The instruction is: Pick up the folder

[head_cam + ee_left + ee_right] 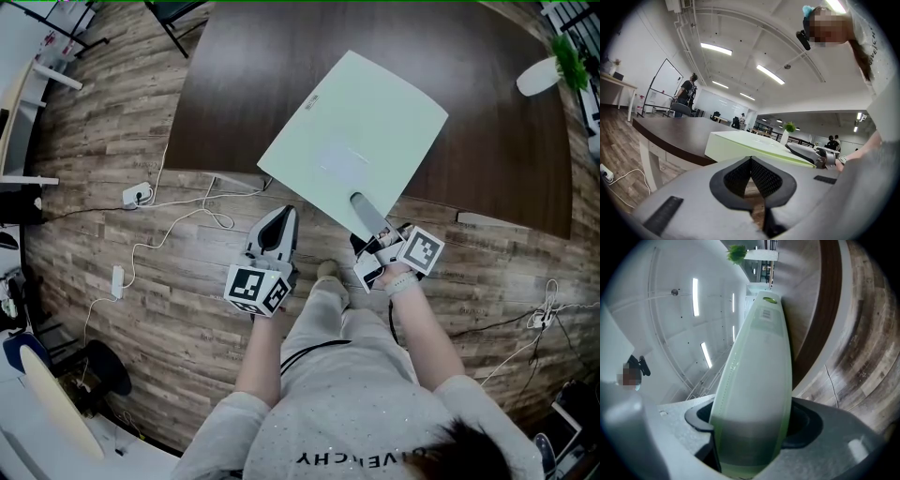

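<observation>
**Right gripper clamped on the folder's corner**

Right gripper (364, 208) has its jaws pressed on the near corner of the pale green folder (356, 141), one jaw on top and one beneath. In the right gripper view the folder fills the gap between the pads and runs away from the camera.

Left gripper (279, 225) is empty. Its jaws meet at the tips with only a small gap behind them, and it sits just left of the folder's corner without touching it.

The folder is turned diamond-wise over the near edge of the dark table (281, 75). Most of it is over the tabletop, and the gripped corner juts out past the edge, above the wood floor (141, 281). Whether its far part rests on the table cannot be told.

White cables (187, 220) trail across the floor to the left, near a plug block (137, 195). A green plant (567, 61) stands at the table's far right.
</observation>
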Action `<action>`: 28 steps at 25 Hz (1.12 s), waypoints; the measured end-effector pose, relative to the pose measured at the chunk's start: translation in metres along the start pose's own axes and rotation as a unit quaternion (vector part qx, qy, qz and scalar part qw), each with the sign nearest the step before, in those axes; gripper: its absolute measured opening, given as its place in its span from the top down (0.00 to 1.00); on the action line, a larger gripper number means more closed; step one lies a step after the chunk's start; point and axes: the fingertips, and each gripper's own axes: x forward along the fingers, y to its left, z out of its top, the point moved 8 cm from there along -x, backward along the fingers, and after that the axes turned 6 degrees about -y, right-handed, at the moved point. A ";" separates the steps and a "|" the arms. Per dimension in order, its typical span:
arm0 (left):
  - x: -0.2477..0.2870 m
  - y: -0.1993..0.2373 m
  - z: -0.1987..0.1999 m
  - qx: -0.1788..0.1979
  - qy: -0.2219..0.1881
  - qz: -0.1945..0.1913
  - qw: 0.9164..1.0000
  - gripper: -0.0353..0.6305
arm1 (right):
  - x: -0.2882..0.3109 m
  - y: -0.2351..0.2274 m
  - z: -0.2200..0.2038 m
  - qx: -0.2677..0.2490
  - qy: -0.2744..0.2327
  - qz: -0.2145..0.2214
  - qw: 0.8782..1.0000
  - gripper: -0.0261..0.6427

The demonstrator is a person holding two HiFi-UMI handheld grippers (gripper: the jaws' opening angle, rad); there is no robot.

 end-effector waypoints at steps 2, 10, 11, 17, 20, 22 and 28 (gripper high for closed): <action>0.001 0.002 0.000 -0.002 0.000 0.001 1.000 0.95 | 0.002 -0.001 0.000 0.004 0.002 -0.001 1.000 0.42; 0.001 0.004 0.006 -0.006 -0.005 0.003 1.000 0.95 | -0.002 -0.003 0.002 0.018 0.007 -0.013 1.000 0.52; 0.001 0.004 0.008 -0.007 -0.006 0.003 1.000 0.95 | -0.002 -0.001 0.002 0.021 0.007 -0.013 1.000 0.52; 0.000 0.006 0.023 -0.008 -0.011 0.006 1.000 0.95 | 0.000 0.008 0.005 0.034 0.002 -0.016 0.999 0.54; -0.001 0.005 0.026 -0.007 -0.012 0.006 1.000 0.95 | -0.001 0.010 0.009 0.028 0.000 -0.019 0.999 0.54; -0.003 0.002 0.028 -0.006 -0.013 0.006 1.000 0.95 | -0.003 0.015 0.013 0.019 -0.002 -0.019 1.000 0.54; -0.009 -0.005 0.037 0.000 -0.020 0.006 1.000 0.95 | -0.007 0.031 0.026 -0.019 -0.005 -0.012 1.000 0.54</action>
